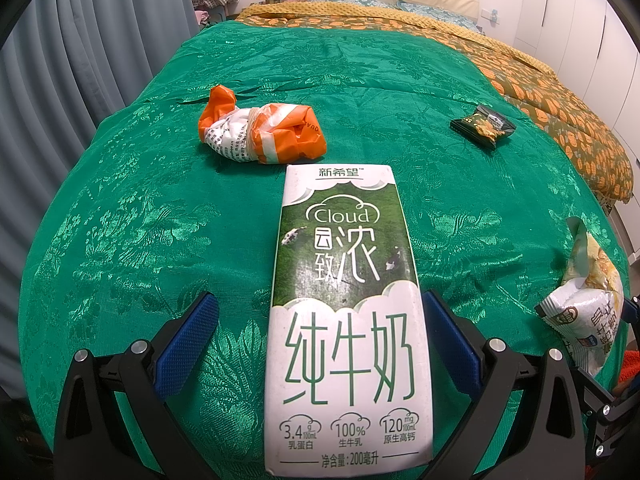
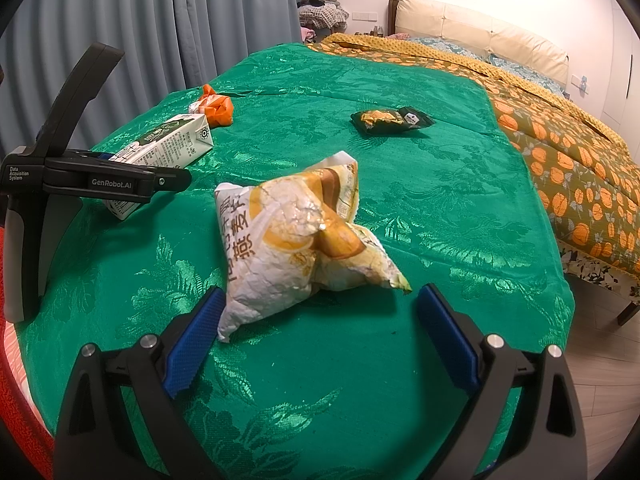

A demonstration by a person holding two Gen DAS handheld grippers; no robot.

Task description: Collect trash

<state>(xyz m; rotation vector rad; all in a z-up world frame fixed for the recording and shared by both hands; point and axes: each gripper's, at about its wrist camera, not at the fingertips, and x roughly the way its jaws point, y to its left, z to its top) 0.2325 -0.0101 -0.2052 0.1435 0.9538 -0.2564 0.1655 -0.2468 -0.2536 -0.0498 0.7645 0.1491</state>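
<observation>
**Two pieces of trash bracketed, neither gripped**

The milk carton [image 1: 344, 320] is seen lying flat on the green bedspread [image 1: 120, 240], between the wide-open jaws of the left gripper [image 1: 320, 340]; a gap is left on the left side. The crumpled snack bag [image 2: 296, 240] is framed by the equally wide jaws of the right gripper [image 2: 320, 320], with only its lower corner near the left pad. An orange wrapper [image 1: 260, 130] and a dark packet [image 1: 484, 126] are left farther up the bed.

If the jaws are closed off-centre, the carton could be pushed sideways. The light bag could be pinched by a corner and dropped, or bedspread fabric could be caught.
</observation>
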